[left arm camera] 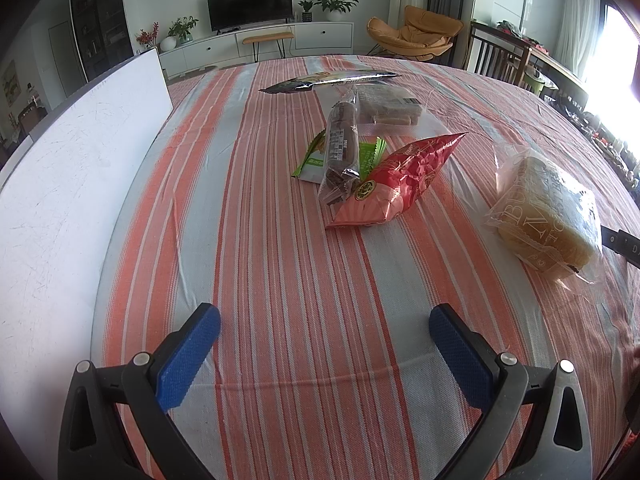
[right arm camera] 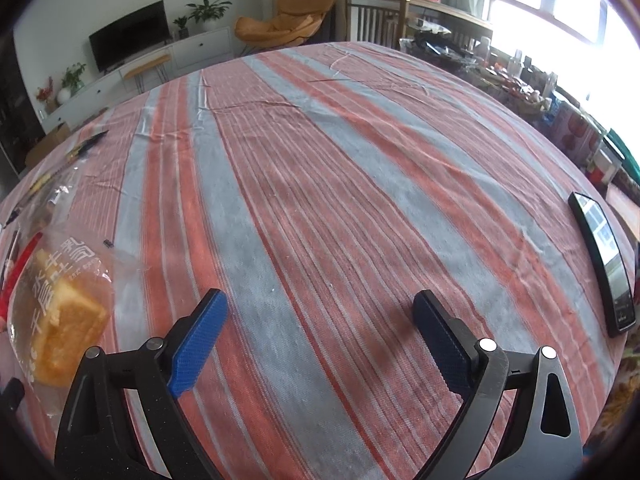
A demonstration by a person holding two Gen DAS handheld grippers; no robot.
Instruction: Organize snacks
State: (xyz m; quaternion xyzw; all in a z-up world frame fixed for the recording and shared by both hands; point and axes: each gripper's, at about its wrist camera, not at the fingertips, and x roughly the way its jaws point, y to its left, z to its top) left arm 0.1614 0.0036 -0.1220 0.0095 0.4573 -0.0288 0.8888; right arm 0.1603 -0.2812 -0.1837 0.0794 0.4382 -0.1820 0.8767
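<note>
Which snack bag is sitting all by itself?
The clear bread bag. It lies alone toward the right, while the red bag and the others touch in a pile.

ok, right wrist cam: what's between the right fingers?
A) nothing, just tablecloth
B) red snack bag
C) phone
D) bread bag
A: the right gripper stands open over bare striped tablecloth; the bread bag lies off to its left and the phone far right.

Striped tablecloth (left arm camera: 280,280), snack packets (left arm camera: 360,152), bagged bread (left arm camera: 548,212), phone (right arm camera: 604,264), white board (left arm camera: 80,168)
</note>
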